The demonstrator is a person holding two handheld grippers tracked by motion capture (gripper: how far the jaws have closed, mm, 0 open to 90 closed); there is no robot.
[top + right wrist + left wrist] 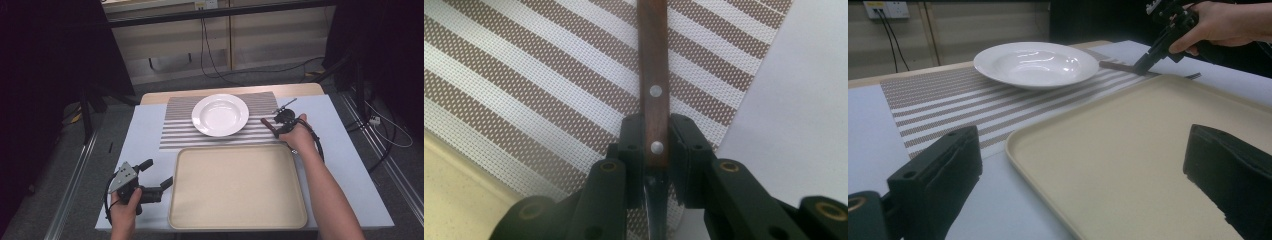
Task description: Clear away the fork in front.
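On the striped placemat (549, 90), a wooden-handled knife (654, 90) is clamped by the right gripper (655, 150); it should be kept level. The left gripper (1083, 170) is held with jaws released.

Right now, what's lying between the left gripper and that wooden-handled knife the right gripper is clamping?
The beige tray lies between the left gripper and the knife; the high view shows it.

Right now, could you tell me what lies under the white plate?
The white plate rests on a brown-and-white striped placemat, which lies on the table. The mat's part beneath the plate is covered from sight.
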